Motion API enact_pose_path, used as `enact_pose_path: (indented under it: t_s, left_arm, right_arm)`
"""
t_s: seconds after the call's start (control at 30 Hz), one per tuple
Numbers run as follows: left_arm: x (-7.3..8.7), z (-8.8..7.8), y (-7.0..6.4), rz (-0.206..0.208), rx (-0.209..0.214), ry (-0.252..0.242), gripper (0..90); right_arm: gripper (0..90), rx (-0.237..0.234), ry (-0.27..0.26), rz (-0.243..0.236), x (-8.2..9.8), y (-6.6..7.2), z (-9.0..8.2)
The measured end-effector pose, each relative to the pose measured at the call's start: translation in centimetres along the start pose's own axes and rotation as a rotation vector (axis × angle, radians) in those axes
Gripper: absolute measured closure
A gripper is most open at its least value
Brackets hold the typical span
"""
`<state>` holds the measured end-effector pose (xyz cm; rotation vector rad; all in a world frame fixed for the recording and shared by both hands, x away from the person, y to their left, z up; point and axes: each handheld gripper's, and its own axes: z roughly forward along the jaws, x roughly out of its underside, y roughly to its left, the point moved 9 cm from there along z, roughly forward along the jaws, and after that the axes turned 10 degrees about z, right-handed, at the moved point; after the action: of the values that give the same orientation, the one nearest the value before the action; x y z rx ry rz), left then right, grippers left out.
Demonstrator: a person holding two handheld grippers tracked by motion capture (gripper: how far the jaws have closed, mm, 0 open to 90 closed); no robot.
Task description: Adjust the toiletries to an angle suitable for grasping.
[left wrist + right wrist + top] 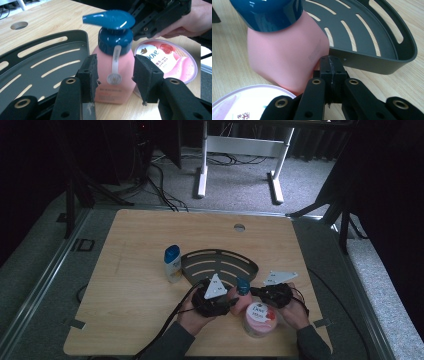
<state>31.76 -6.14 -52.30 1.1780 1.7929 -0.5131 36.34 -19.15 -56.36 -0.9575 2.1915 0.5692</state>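
A pink pump bottle (pixel 241 298) with a dark blue pump head stands upright on the wooden table, between a black slotted corner tray (pixel 220 256) and a Dove jar (pixel 260 320). In the left gripper view the bottle (pixel 112 62) sits between the pads of my left gripper (pixel 115 75), which stand apart on either side of it without pressing. My right gripper (pixel 331 61) is shut with nothing between its jaws. Its tip rests against the bottle's pink side (pixel 284 57), close to the tray's rim (pixel 374 66). From above, both grippers (pixel 227 302) (pixel 260 292) flank the bottle.
A blue and white bottle (pixel 173 263) stands left of the tray. The round Dove jar (pixel 170 60) lies just right of the pink bottle, near the table's front edge. A cable hole (pixel 239 227) is at the far side. Grey floor surrounds the table.
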Motion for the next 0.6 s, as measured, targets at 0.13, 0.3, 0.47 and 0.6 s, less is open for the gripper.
enact_pose_path:
  t_s: [0.13, 0.3, 0.47, 0.6]
  left_arm:
    - [-0.2, 0.2, 0.2, 0.000, -0.007, -0.001, 52.1]
    - [-0.5, 0.5, 0.2, 0.004, 0.003, -0.009, 51.2]
    - [-0.6, 0.8, 0.0, 0.022, 0.006, -0.003, 50.7]
    - [-0.9, 1.0, 0.1, 0.019, 0.010, -0.012, 50.6]
  right_arm:
    - [90.0, -0.008, 0.006, -0.009, 0.0, 0.3, 0.1]
    - [90.0, -0.031, 0.010, -0.028, 0.0, 0.9, 0.1]
    - [90.0, -0.055, 0.013, -0.058, 0.1, 1.7, 0.1]
    - [90.0, -0.073, 0.015, -0.077, 0.2, 2.1, 0.1]
